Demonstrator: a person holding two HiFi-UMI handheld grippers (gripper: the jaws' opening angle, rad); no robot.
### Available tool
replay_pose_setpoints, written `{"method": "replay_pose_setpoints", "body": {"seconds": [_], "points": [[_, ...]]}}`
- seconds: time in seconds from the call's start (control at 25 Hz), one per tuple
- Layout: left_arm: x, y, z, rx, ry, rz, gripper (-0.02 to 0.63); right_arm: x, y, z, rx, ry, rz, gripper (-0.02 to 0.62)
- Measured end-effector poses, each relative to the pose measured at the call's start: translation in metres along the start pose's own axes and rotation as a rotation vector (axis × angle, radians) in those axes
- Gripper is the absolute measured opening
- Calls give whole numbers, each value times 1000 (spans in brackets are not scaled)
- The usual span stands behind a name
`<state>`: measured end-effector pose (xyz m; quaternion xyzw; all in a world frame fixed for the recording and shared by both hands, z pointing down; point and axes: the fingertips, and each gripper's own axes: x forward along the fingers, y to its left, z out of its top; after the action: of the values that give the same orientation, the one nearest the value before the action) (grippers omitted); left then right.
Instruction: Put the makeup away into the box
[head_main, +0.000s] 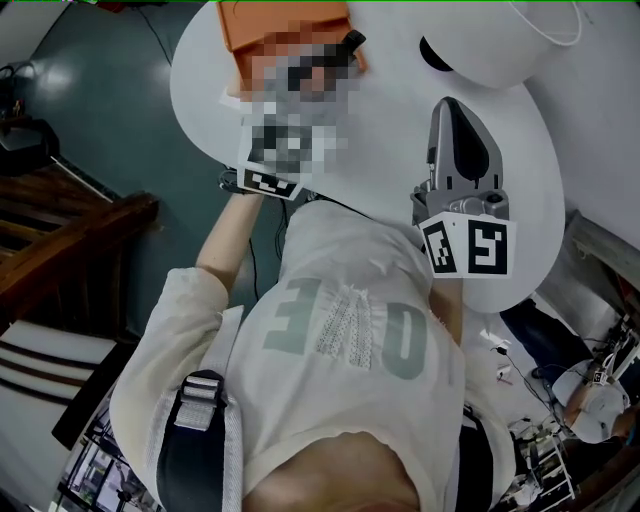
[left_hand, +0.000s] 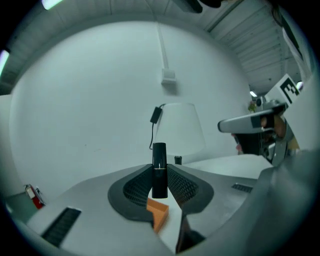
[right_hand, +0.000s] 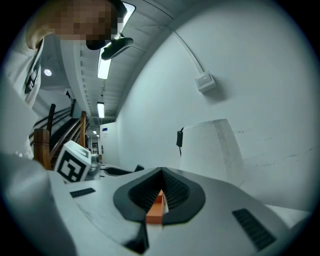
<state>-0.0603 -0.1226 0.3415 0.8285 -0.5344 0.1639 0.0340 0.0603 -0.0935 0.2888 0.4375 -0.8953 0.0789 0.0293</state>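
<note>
Over the orange box (left_hand: 159, 214), the left tongs (left_hand: 159, 172) pinch a black lipstick (left_hand: 159, 154) not dropped in yet, right tongs (right_hand: 161, 176) closed empty.

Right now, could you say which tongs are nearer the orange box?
Left: the left tongs hold a lipstick by the orange box; the right tongs sit farther off.

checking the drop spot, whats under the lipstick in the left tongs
An orange box corner shows just below the lipstick, white table beside it. The left tongs cover the rest of the box and its inside.
</note>
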Motion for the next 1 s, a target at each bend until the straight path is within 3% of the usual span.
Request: {"method": "replay_pose_setpoints", "body": {"seconds": [0.16, 0.4, 0.56, 0.72, 1.0], "points": [[39, 12, -38, 133, 154, -133, 97, -2, 3, -9, 25, 30, 29, 5], [70, 18, -103, 264, 422, -331, 97, -3, 5, -7, 4, 58, 47, 5], [78, 15, -129, 367, 529, -388, 97, -3, 4, -4, 25, 70, 71, 5], [81, 10, -153, 365, 630, -467, 97, -1, 3, -7, 11, 83, 80, 5], [97, 11, -185, 261, 778, -559, 97, 0, -3, -14, 20, 116, 76, 5]]}}
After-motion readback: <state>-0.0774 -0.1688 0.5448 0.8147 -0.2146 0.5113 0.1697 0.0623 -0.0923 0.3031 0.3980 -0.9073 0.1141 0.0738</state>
